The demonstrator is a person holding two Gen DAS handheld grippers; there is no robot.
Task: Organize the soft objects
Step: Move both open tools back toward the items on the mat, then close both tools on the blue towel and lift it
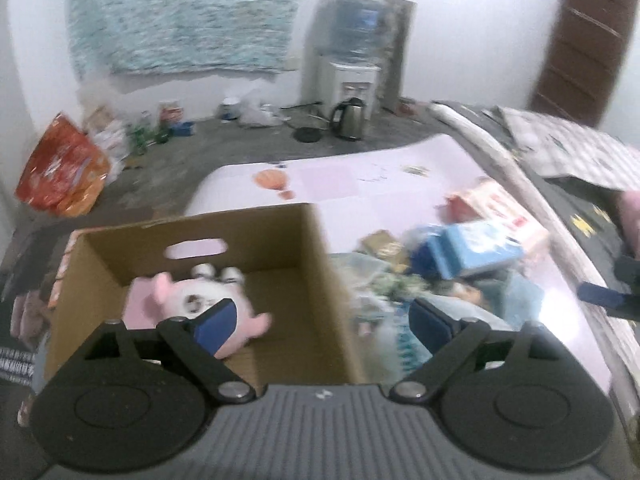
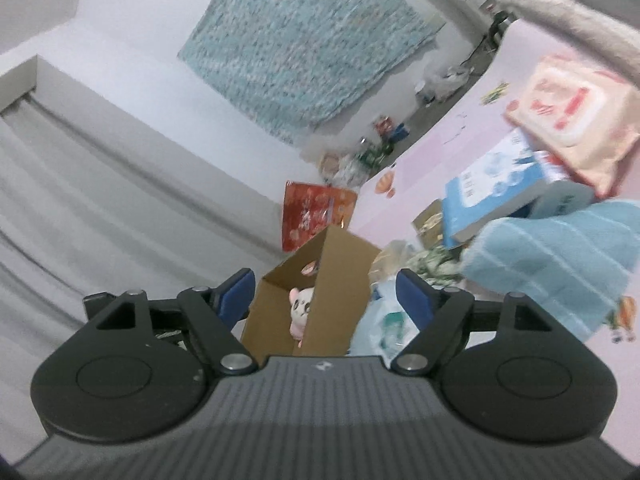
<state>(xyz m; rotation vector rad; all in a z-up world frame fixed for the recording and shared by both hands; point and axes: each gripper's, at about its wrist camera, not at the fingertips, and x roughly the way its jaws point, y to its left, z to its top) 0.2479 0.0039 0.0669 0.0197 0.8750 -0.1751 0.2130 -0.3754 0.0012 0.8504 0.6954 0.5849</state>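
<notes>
An open cardboard box stands on the pink mat. A pink and white plush toy lies inside it at the left. My left gripper hovers open above the box's right wall, with nothing between its pads. To the right lies a heap with a blue book and a pink wipes pack. In the right wrist view my right gripper is open and empty. It faces the box and the plush, with a light blue striped towel just to its right.
A blue book, a wipes pack and a plastic bag lie in the heap. On the floor beyond stand a kettle, a water dispenser and an orange bag. A grey curtain hangs at the left.
</notes>
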